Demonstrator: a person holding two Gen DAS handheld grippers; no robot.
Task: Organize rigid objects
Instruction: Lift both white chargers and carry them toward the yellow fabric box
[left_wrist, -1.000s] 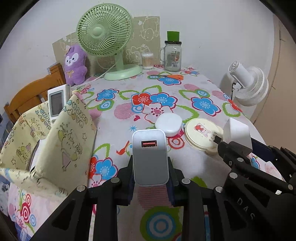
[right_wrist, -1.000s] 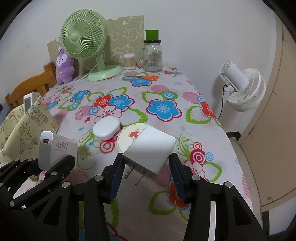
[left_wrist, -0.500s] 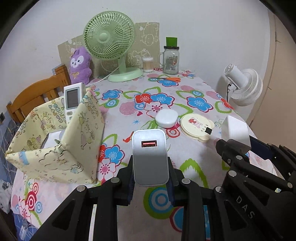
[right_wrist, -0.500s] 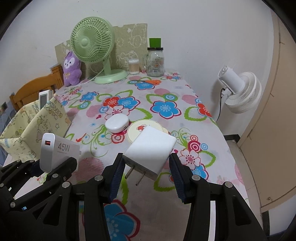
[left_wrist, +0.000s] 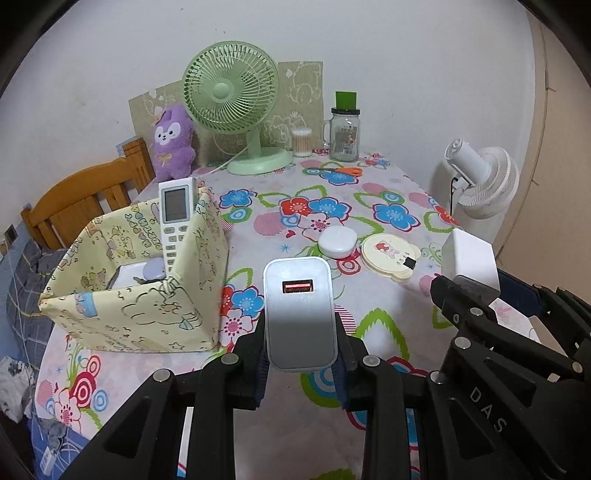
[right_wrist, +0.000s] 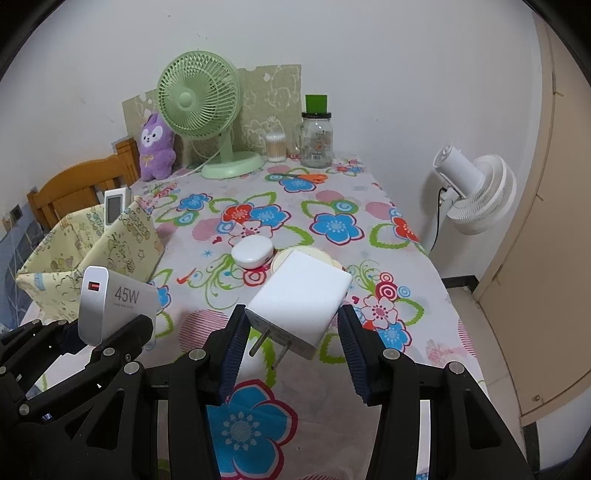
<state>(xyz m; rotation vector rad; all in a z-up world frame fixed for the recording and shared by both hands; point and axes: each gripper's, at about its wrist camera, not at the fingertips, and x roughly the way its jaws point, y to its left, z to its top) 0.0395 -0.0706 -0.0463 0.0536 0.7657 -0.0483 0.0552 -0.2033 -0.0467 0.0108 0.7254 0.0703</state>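
The left gripper (left_wrist: 300, 347) keeps its jaws clamped on the grey 45W charger (left_wrist: 300, 314), held upright above the near edge of the surface (left_wrist: 295, 435), orange port facing forward. The right gripper (right_wrist: 291, 343) stays clamped on the white charger (right_wrist: 301, 301), tilted, its 2 prongs pointing down toward the camera. Both have pulled back and risen since 1 second ago, so more of the floral cloth shows beneath them. The yellow fabric box (left_wrist: 147, 295) near the left edge now sits farther off and fully in view, with the remote (left_wrist: 177, 221) standing inside it. Beyond lie the white round case (left_wrist: 337, 242) and the round lid (left_wrist: 388, 256), touching.
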